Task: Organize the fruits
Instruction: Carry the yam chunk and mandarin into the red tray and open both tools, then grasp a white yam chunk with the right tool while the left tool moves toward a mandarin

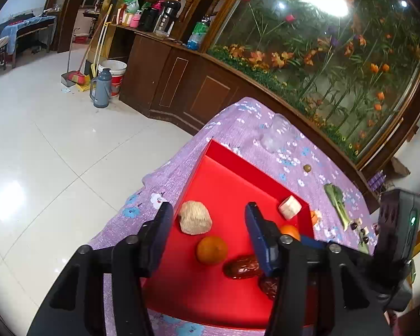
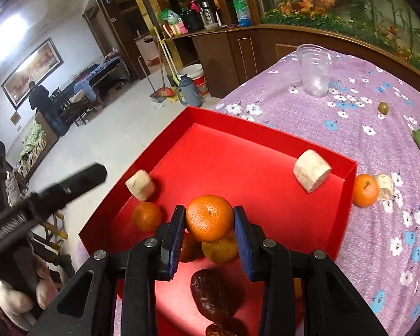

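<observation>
A purple flowered tablecloth (image 2: 308, 117) carries a red tray (image 2: 268, 133), with a clear cup (image 2: 314, 68) at its twelve o'clock and a loose orange (image 2: 365, 190) at three.

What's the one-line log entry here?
right gripper: shut on orange above red tray | left gripper: open, empty

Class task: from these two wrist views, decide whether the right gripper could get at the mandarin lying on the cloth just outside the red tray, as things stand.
Probably not yet: the right gripper is shut on an orange. The mandarin outside the red tray lies uncovered, beside a pale chunk.
</observation>
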### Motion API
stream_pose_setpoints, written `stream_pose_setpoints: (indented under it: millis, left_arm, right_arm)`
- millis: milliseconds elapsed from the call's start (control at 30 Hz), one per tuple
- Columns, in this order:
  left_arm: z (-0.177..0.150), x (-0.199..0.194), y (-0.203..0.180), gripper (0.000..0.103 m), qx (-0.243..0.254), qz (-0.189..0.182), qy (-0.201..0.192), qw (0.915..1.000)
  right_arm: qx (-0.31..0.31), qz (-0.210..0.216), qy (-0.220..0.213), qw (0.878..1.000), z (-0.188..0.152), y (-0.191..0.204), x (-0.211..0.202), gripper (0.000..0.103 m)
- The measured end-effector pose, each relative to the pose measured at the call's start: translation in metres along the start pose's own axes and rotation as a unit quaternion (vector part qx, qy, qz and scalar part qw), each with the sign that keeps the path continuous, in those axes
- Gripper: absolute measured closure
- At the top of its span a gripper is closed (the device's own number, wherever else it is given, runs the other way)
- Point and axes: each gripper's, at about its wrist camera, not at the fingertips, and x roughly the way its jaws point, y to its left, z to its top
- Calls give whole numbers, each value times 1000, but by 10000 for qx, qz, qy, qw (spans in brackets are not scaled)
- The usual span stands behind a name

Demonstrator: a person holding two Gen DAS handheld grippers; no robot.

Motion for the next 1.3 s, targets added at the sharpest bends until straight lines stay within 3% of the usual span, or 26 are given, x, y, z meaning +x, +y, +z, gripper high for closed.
stream_pose_setpoints:
  millis: [133, 233, 367, 500, 700, 833, 933, 1133, 1300]
  left_arm:
    - [-1, -7, -6, 38, -107, -68, -44, 9999]
    - [-3, -12, -14, 37, -39, -50, -50, 10000]
    - [-10, -20, -45, 27, 235, 20, -90, 9997]
    - [-22, -24, -84, 22, 576, 12, -39, 9983]
    - [-52, -18, -144, 22, 1045, -388, 267, 9934]
    - [-68, -8, -166, 22, 1132, -607, 611, 9898]
    - [-75, -8, -173, 22, 1195, -581, 646, 9890]
    - [-76, 0, -173, 22, 1138, -486, 678, 9900]
    - [-74, 9, -168, 22, 994, -524, 678, 9913]
  right_arm:
    - [-206, -64, -148, 9997, -4, 7, -13, 64]
    - [-195, -117, -389, 9990, -8, 3, -33, 50]
    - [-6, -165, -605, 9980, -18, -11, -58, 46]
    - [218, -349, -787, 9961, -36, -37, -89, 46]
    - [753, -906, -1122, 9867, -77, -88, -145, 37]
    - [1208, -1341, -1198, 9763, -112, -132, -179, 36]
    - [1508, -1533, -1184, 9694, -131, -161, -196, 36]
    - [1837, -1570, -1142, 9636, -143, -189, -202, 36]
    - [1607, -1148, -873, 9764, -122, -182, -170, 35]
